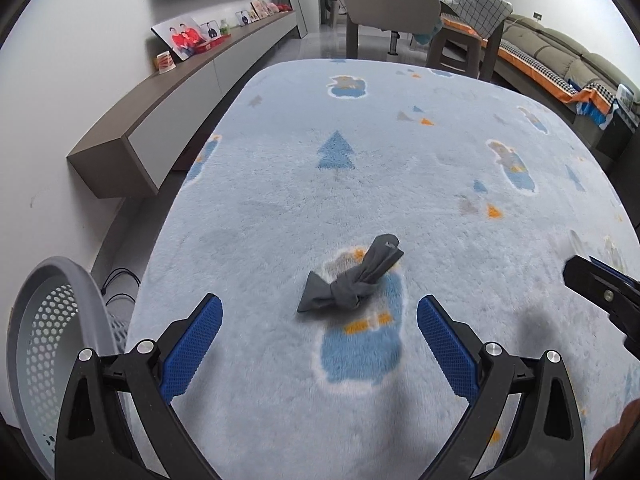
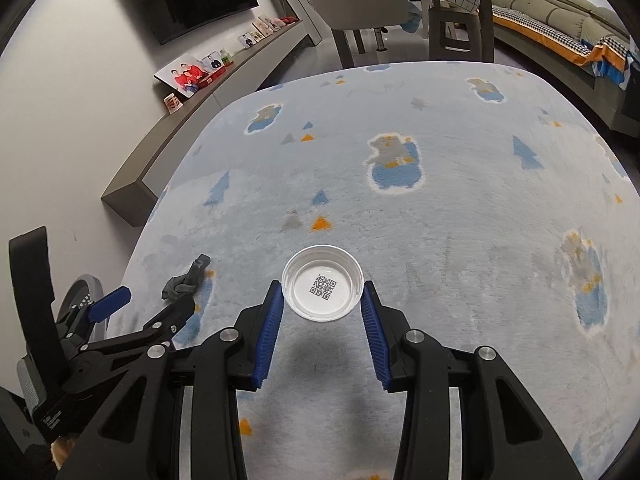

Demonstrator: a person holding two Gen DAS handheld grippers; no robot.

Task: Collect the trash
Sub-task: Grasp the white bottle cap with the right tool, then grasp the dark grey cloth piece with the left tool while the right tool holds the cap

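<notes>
Right gripper (image 2: 323, 292): we clamp the white plastic cup (image 2: 322, 288) between our pads, above the rug (image 2: 460, 200)
Left gripper (image 1: 320, 312): our jaws stand wide, empty
Knotted grey cloth (image 1: 352, 280): just ahead of our left fingertips, on the rug
Basket (image 1: 44, 320): far left

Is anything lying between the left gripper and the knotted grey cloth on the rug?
Nothing visible. The left gripper is open, and only bare rug lies between its blue pads and the knotted grey cloth just ahead.
</notes>
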